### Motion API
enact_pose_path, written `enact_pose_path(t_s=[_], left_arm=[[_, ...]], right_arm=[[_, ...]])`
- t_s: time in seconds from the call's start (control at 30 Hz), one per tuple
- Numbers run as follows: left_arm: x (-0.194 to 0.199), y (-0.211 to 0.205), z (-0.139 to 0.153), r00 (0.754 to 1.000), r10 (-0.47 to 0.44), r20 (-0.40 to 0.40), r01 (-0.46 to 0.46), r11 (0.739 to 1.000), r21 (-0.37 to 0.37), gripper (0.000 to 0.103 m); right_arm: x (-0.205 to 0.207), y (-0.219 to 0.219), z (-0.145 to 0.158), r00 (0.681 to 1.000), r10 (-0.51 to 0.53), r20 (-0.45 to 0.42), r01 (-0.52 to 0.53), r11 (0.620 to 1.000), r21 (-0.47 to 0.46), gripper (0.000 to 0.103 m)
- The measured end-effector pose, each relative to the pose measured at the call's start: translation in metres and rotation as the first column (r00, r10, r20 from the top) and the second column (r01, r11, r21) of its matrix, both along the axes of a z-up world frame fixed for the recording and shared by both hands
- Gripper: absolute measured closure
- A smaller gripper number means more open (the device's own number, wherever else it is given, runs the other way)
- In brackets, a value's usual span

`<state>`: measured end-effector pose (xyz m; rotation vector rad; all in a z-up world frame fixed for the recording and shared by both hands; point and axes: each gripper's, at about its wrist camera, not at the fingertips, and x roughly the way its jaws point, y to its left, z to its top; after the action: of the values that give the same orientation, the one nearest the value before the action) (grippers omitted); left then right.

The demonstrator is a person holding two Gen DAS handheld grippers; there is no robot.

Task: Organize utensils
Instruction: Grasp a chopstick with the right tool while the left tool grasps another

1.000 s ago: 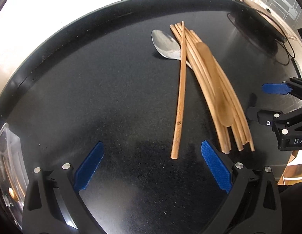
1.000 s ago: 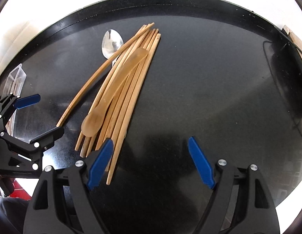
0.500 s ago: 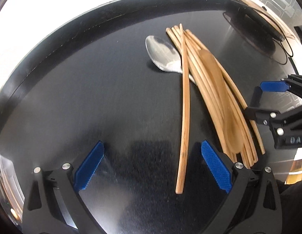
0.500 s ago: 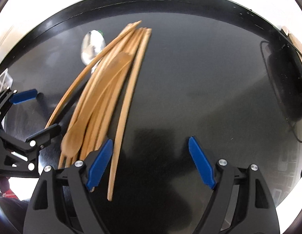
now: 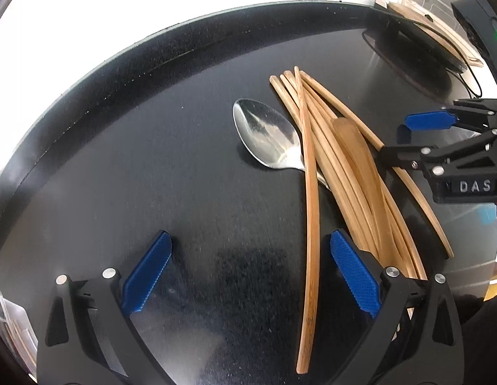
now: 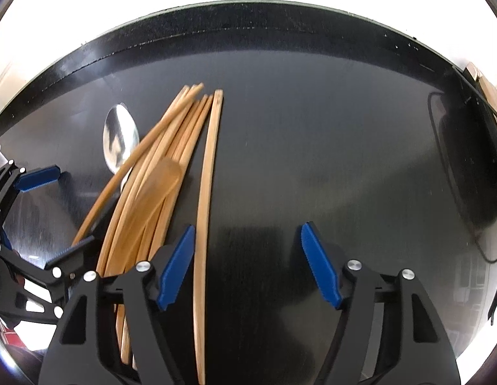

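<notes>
A pile of several wooden chopsticks (image 5: 341, 173) lies on the black table (image 5: 152, 166), with a wooden spoon (image 5: 357, 154) on top and a metal spoon (image 5: 267, 134) partly under them. One chopstick (image 5: 311, 199) lies apart on the left; its near end reaches between the fingers of my open, empty left gripper (image 5: 248, 272). In the right wrist view the pile (image 6: 158, 186) and the metal spoon (image 6: 120, 138) are at the left. One chopstick (image 6: 206, 211) runs just inside the left finger of my open, empty right gripper (image 6: 248, 263).
A clear plastic container (image 5: 11, 324) sits at the left edge of the left wrist view. A dark round object with a cable (image 5: 415, 54) lies at the far right of the table, beside a wooden board (image 5: 441, 35). The table's far rim (image 6: 248, 16) curves behind the utensils.
Both grippers have moved forward and closer to the pile. A single chopstick now lies between each gripper's fingers. Both stay open.
</notes>
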<state>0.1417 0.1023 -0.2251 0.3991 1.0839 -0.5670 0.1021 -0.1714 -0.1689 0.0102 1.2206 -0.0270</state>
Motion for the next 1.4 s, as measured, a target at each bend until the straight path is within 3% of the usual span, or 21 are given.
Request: enact_pose_path(t_s=[0.07,0.17,0.27,0.33,0.37,0.43,0.5,0.97,1.4], left_arm=[[0.0,0.0,0.0,1.0,0.0,0.005,0.0,1.0,-0.003,0.008],[0.0,-0.002,0.003,1.0,-0.003,0.023,0.003,1.0,-0.013,0.02],[0.0,-0.006,0.008,0.999,-0.026,0.036,0.027,0.999,-0.02,0.039],[-0.001,-0.011,0.01,0.998,-0.041,0.04,0.041,0.999,-0.022,0.057],[0.0,-0.014,0.01,0.998,-0.043,0.042,0.044,0.999,-0.022,0.062],[0.0,-0.017,0.012,0.998,-0.051,0.045,0.052,0.998,-0.023,0.085],[-0.002,-0.016,0.013,0.998,-0.057,0.042,0.058,0.998,-0.024,0.094],[-0.006,-0.02,0.015,0.998,-0.063,0.002,0.063,0.998,-0.028,0.097],[-0.021,0.012,0.06,0.997,0.041,0.065,-0.037,0.997,-0.066,0.097]], right_arm=[[0.002,0.001,0.002,1.0,0.001,0.008,-0.001,1.0,0.0,0.044],[0.006,0.004,0.006,1.0,0.012,0.021,-0.012,1.0,-0.002,0.063],[0.007,0.008,0.008,0.999,0.028,0.03,-0.028,1.0,-0.002,0.081],[0.007,0.014,0.01,0.999,0.036,0.028,-0.036,0.999,-0.001,0.095],[0.007,0.016,0.01,0.999,0.038,0.026,-0.038,0.999,0.002,0.095],[0.009,0.016,0.009,0.999,0.036,0.024,-0.036,0.999,-0.003,0.095],[0.009,0.016,0.01,0.999,0.035,0.024,-0.035,0.999,-0.001,0.095],[0.012,0.004,0.007,1.0,0.011,0.005,-0.011,1.0,0.018,0.096],[-0.012,0.018,0.056,0.993,0.042,0.106,-0.043,0.999,0.006,0.096]])
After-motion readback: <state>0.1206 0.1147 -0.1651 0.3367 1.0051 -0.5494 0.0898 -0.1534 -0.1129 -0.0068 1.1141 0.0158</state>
